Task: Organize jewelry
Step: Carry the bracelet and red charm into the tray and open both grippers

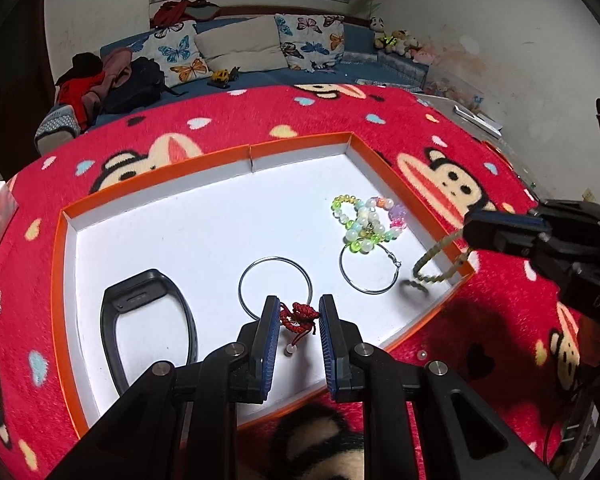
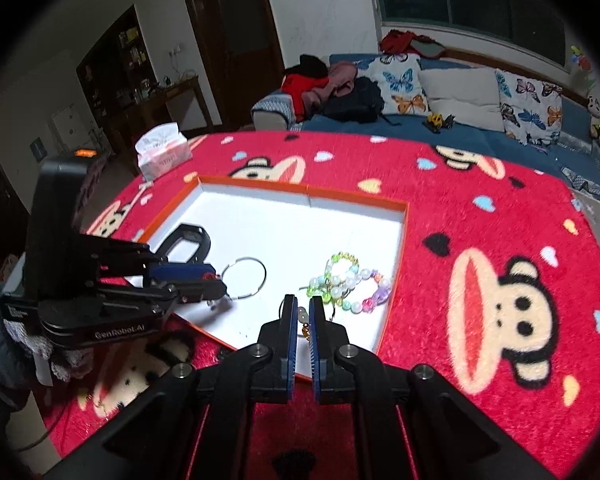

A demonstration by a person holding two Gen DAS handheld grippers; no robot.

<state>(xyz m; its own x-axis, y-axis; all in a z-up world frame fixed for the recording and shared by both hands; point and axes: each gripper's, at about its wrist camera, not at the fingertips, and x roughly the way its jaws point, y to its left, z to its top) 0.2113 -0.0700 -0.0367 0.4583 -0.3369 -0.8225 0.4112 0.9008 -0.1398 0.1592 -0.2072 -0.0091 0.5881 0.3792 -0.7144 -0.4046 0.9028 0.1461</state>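
An orange-rimmed white tray (image 1: pixel 300 145) lies on a red cartoon blanket. In it are a black watch band (image 1: pixel 148 312), two silver hoops (image 1: pixel 275 287) (image 1: pixel 369 268) and pastel bead bracelets (image 1: pixel 366 222). My left gripper (image 1: pixel 299 312) holds a red knotted cord bracelet (image 1: pixel 299 315) between its fingers, low over the tray's near side. My right gripper (image 2: pixel 303 312) is shut on an olive beaded chain (image 1: pixel 436 258), which hangs over the tray's right rim. In the right wrist view the left gripper (image 2: pixel 214 280) is beside a hoop (image 2: pixel 246 278), and the beads (image 2: pixel 348 282) lie ahead.
A tissue box (image 2: pixel 162 150) stands at the blanket's far left corner. A small pale bead (image 1: pixel 421 355) lies on the blanket just outside the tray. A blue sofa (image 1: pixel 260 76) with cushions and clothes is behind. A remote (image 1: pixel 478 118) lies at the far right.
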